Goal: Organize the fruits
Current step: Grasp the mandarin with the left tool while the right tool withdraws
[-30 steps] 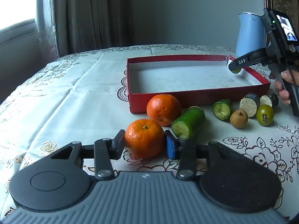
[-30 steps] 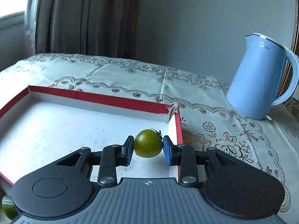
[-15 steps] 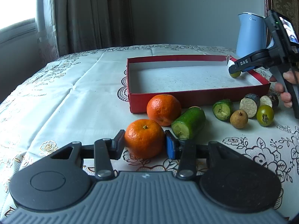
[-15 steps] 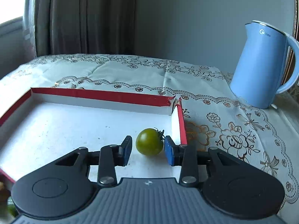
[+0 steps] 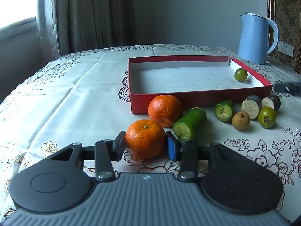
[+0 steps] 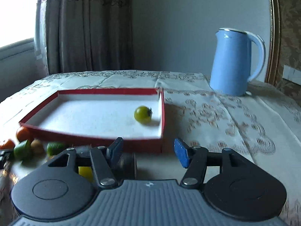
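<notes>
A red box [image 5: 197, 98] with a white floor lies on the tablecloth; it also shows in the right wrist view [image 6: 94, 135]. A green tomato [image 5: 240, 74] lies loose in its far right corner, also in the right wrist view [image 6: 143, 114]. My left gripper [image 5: 145, 146] is shut on an orange [image 5: 144, 139] resting on the cloth. A second orange [image 5: 165, 110], a cucumber piece [image 5: 190, 124] and several small fruits [image 5: 244, 113] lie in front of the box. My right gripper [image 6: 148, 151] is open and empty, drawn back before the box's near right corner.
A blue kettle [image 5: 256, 38] stands behind the box at the right, also in the right wrist view [image 6: 233, 62]. Curtains and a window are at the far left. The patterned cloth [image 5: 56, 94] covers the table left of the box.
My right gripper opened, let go of the green tomato in the box and pulled back out of the box. The left gripper stayed shut on the orange.
</notes>
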The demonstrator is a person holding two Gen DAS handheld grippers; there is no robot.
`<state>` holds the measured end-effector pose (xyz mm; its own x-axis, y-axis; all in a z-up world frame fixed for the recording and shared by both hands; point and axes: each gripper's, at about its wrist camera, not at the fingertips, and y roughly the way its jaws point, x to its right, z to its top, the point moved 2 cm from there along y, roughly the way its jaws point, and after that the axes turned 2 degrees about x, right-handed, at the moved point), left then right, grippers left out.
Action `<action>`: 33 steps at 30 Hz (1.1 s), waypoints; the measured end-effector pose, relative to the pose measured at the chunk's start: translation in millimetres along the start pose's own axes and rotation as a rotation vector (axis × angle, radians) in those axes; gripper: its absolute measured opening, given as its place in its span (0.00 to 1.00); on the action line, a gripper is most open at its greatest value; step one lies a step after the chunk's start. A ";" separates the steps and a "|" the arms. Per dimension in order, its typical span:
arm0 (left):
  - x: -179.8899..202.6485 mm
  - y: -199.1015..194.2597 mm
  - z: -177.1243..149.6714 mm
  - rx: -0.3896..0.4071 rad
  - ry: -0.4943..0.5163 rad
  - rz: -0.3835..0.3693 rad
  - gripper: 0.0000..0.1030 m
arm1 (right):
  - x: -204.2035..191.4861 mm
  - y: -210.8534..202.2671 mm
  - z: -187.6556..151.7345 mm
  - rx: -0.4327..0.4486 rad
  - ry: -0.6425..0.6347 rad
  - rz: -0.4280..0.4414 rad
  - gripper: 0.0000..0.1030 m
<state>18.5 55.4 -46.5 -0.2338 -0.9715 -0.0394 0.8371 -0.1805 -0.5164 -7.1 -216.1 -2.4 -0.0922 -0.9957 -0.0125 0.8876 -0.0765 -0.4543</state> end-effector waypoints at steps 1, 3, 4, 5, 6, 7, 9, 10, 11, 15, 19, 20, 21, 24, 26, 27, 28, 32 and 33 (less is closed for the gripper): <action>0.0 -0.3 -0.1 0.000 0.000 0.000 0.39 | 0.6 -3.9 -4.1 -0.006 0.008 0.003 0.57; -0.2 -0.8 -0.6 0.000 -0.003 0.000 0.39 | 1.9 -9.5 -10.5 -0.015 0.021 0.010 0.57; -0.3 -1.1 -0.8 0.001 -0.004 0.000 0.39 | 2.1 -12.6 -14.8 -0.021 0.025 0.011 0.57; -0.5 -1.1 -0.6 0.000 -0.006 -0.001 0.39 | 1.4 -12.7 -17.7 -0.029 0.026 0.015 0.57; -0.1 -0.9 -0.6 -0.001 -0.006 -0.001 0.39 | 0.0 -12.4 -20.5 -0.039 0.022 0.023 0.57; 0.1 -0.9 -0.7 0.000 -0.005 -0.001 0.39 | -1.0 -13.0 -23.3 -0.044 0.018 0.027 0.57; -0.1 -1.0 -0.6 0.000 -0.008 -0.001 0.39 | -3.7 -14.4 -28.1 -0.051 0.004 0.029 0.57; -0.4 -1.3 -0.7 0.000 -0.011 -0.003 0.39 | -5.6 -14.5 -29.6 -0.056 -0.003 0.034 0.57; -0.9 -1.8 -1.0 0.002 -0.012 -0.006 0.39 | -7.0 -14.2 -30.4 -0.059 -0.008 0.038 0.57; -3.2 -3.4 -1.2 0.005 -0.018 -0.014 0.38 | -9.5 -13.5 -32.8 -0.057 -0.010 0.042 0.64; -6.2 -6.7 -1.9 0.008 -0.028 -0.019 0.38 | -8.4 -14.0 -32.9 -0.045 -0.002 0.064 0.68; -7.0 -7.5 -2.0 0.008 -0.029 -0.020 0.38 | -8.1 -14.6 -32.8 -0.043 0.002 0.071 0.68; -7.7 -8.5 -2.2 0.008 -0.030 -0.019 0.38 | -7.9 -14.6 -32.8 -0.044 0.004 0.074 0.68; -10.2 -13.9 -1.2 0.013 -0.041 -0.015 0.38 | -7.1 -13.1 -32.7 -0.053 0.012 0.086 0.68; -10.6 -18.4 0.5 0.020 -0.038 -0.010 0.38 | -5.7 -12.4 -32.6 -0.056 0.021 0.093 0.68; -10.9 -20.6 1.6 0.025 -0.035 -0.007 0.38 | -5.0 -11.5 -32.6 -0.061 0.026 0.093 0.68; -11.0 -22.4 3.4 0.028 -0.033 -0.006 0.38 | -4.1 -10.2 -33.0 -0.068 0.032 0.096 0.68; -9.6 -26.4 15.7 0.048 -0.031 -0.021 0.38 | 0.2 -7.1 -33.5 -0.085 0.052 0.096 0.68; -9.3 -26.2 19.4 0.050 -0.036 -0.033 0.38 | 0.8 -7.0 -33.6 -0.086 0.056 0.099 0.69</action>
<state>8.4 66.2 -16.0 -0.2442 -0.9697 0.0078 0.8530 -0.2187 -0.4739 -28.5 -214.6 -29.1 -0.0334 -0.9934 -0.1093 0.8521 0.0288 -0.5227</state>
